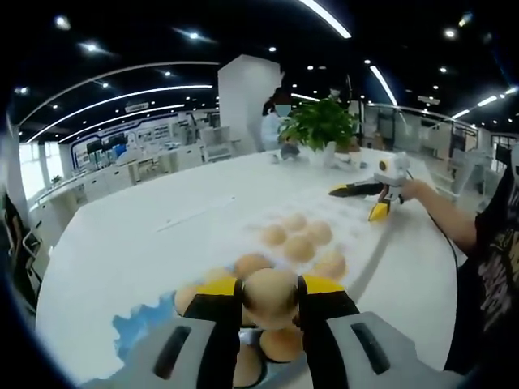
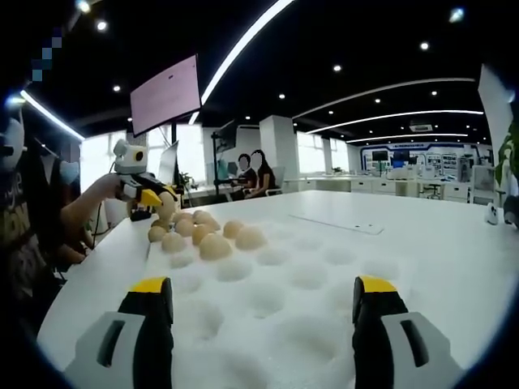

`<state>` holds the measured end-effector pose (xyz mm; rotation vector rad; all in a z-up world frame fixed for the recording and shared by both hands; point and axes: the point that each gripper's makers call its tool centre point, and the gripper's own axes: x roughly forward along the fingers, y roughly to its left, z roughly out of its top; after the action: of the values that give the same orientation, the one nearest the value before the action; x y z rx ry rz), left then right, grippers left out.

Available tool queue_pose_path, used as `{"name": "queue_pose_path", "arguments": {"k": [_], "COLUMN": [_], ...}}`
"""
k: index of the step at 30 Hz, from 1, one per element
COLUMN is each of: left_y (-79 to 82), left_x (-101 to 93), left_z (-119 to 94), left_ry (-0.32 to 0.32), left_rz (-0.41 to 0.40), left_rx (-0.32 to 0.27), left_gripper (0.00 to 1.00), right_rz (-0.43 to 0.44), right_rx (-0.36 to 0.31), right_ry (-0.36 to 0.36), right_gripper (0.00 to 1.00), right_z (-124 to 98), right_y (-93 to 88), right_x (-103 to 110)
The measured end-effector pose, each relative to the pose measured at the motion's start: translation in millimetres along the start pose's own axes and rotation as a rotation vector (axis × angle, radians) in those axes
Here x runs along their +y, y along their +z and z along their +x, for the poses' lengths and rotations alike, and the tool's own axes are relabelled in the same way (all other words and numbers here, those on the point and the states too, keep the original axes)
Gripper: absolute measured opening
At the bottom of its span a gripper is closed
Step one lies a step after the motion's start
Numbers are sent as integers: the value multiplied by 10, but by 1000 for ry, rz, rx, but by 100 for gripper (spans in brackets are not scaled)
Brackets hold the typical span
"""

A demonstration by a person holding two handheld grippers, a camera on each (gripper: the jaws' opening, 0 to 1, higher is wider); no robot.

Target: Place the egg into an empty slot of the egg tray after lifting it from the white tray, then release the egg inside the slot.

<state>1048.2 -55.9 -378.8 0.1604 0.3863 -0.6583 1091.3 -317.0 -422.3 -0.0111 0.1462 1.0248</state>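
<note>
Left gripper view: an egg [image 1: 270, 297] is clamped between the yellow-tipped jaws of the left gripper [image 1: 271, 301], raised above further eggs lying in the white tray [image 1: 261, 374] at the bottom edge. Beyond, the egg tray [image 1: 345, 223] is seen on a round white table [image 1: 122, 243], several slots filled. The right gripper [image 1: 379, 194] is held over the table's far side by a hand [image 1: 418, 190]. A potted plant [image 1: 322, 126] stands at the far edge. Ceiling strip lights and office desks are noted behind.

Right gripper view: the right gripper [image 2: 264, 304] is spread wide with nothing between its jaws, above empty slots of the egg tray [image 2: 308, 275]. The left gripper [image 2: 150, 197] is seen at the tray's far end. A wall screen [image 2: 166, 95] and seated people [image 2: 253, 174] are observed.
</note>
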Motion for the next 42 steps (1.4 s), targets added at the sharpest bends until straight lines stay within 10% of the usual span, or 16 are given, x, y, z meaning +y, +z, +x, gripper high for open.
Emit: {"name": "queue_pose_path", "arguments": {"k": [42], "left_y": [-74], "left_x": [375], "left_z": [-344], "left_ry": [111], "left_rz": [-37], "left_rx": [-23], "left_gripper": [27], "right_rz": [4], "right_rx": [-11], "right_ry": [-1], "right_gripper": [96], "right_z": [8], "right_y": [27], "right_x": [6]}}
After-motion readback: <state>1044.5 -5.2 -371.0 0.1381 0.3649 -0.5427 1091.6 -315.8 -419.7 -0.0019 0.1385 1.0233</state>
